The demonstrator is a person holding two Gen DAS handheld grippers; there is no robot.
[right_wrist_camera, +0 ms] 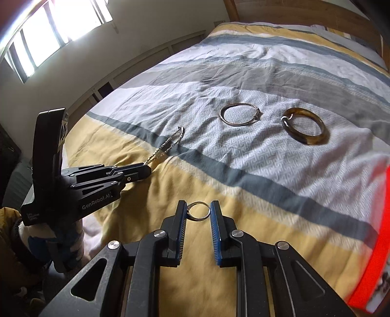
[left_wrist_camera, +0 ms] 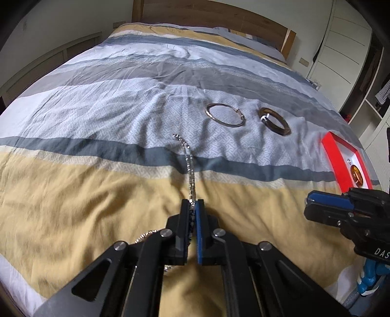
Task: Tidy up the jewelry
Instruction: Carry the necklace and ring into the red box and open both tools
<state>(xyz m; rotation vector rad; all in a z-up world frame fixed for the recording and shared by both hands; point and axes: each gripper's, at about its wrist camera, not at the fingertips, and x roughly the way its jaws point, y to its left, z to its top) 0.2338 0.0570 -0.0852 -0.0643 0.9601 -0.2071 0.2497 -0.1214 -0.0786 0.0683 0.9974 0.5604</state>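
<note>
My left gripper (left_wrist_camera: 193,203) is shut on a silver chain (left_wrist_camera: 189,165) that hangs forward from its tips over the striped bedspread; from the right wrist view the same chain (right_wrist_camera: 168,143) trails from the left gripper (right_wrist_camera: 146,168). My right gripper (right_wrist_camera: 198,206) is shut on a small silver ring (right_wrist_camera: 199,211), pinched between the two pads above the yellow stripe. A thin silver bangle (left_wrist_camera: 225,114) (right_wrist_camera: 240,114) and a brown amber bangle (left_wrist_camera: 274,121) (right_wrist_camera: 304,126) lie flat side by side on the grey patterned band. The right gripper (left_wrist_camera: 308,200) shows at the left wrist view's right edge.
A red-rimmed white jewelry box (left_wrist_camera: 331,156) (right_wrist_camera: 373,239) sits at the bed's right edge with an amber piece (left_wrist_camera: 357,174) inside. A wooden headboard (left_wrist_camera: 207,12) stands at the far end, a window (right_wrist_camera: 48,31) on the left wall, white wardrobes (left_wrist_camera: 341,48) on the right.
</note>
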